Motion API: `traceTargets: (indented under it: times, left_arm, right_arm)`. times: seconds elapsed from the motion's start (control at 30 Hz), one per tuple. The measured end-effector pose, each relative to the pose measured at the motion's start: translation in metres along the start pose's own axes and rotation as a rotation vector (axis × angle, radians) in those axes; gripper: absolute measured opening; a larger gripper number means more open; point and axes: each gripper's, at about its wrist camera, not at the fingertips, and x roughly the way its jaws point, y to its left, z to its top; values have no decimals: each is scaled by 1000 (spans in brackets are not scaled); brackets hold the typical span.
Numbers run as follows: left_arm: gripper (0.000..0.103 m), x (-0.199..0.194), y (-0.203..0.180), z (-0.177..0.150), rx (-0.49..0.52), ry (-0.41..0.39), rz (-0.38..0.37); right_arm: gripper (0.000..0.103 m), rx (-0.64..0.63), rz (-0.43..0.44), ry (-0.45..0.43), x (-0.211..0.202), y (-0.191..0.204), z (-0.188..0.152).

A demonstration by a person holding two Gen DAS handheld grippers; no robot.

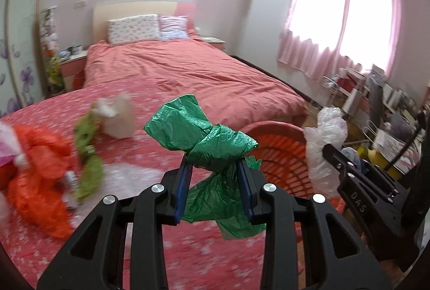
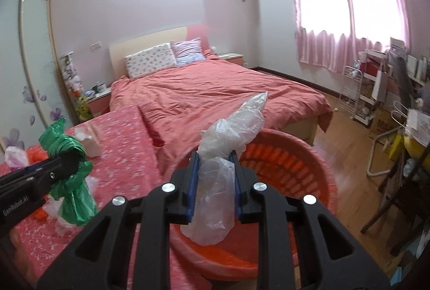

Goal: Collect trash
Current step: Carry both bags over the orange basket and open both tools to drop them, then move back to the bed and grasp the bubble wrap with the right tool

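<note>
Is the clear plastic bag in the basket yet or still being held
Still held. The right gripper is shut on the clear bag, which hangs above the orange basket, not resting inside it.

Left of us: left gripper (image 1: 212,169) grips knotted bag (image 1: 215,144) above table (image 1: 188,249).
Right of us: right gripper (image 2: 213,171) holds crumpled bag (image 2: 228,144) over basket (image 2: 317,163).
Behind: bed (image 2: 215,93).

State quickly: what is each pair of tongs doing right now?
Left tongs: closed on the green bag.
Right tongs: closed on the clear bag.
</note>
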Motion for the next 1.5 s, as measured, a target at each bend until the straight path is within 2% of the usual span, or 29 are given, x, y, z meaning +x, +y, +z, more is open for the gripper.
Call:
traceTargets:
  times: [0.23,0.7,0.87,0.97,1.03,1.33,1.5]
  left_arm:
    - [33,24,-31,5,53,11,-95]
    - [34,52,-54,7,75,64,-134]
    - [40,64,-59,6,70,90,-133]
    - [51,69,-56,5,58,109,-124]
    - [55,71,-54,3,53,117,-112]
    - [63,72,-40,-3,32,135,-62]
    - [72,63,-24,-8,29,128,7]
  right_arm:
    - [23,40,-41,-3,5,-31,0]
    - [23,88,-58,-2,15,-59,1]
    - [27,114,-45,-8,18,-64,5]
    - [35,124,-41,-10,20,-67,6]
    - [41,127,-41,-10,22,-68,7]
    - [66,112,-64,-18,18,-62,1]
    - [76,77,-69,-25,15,-55,2]
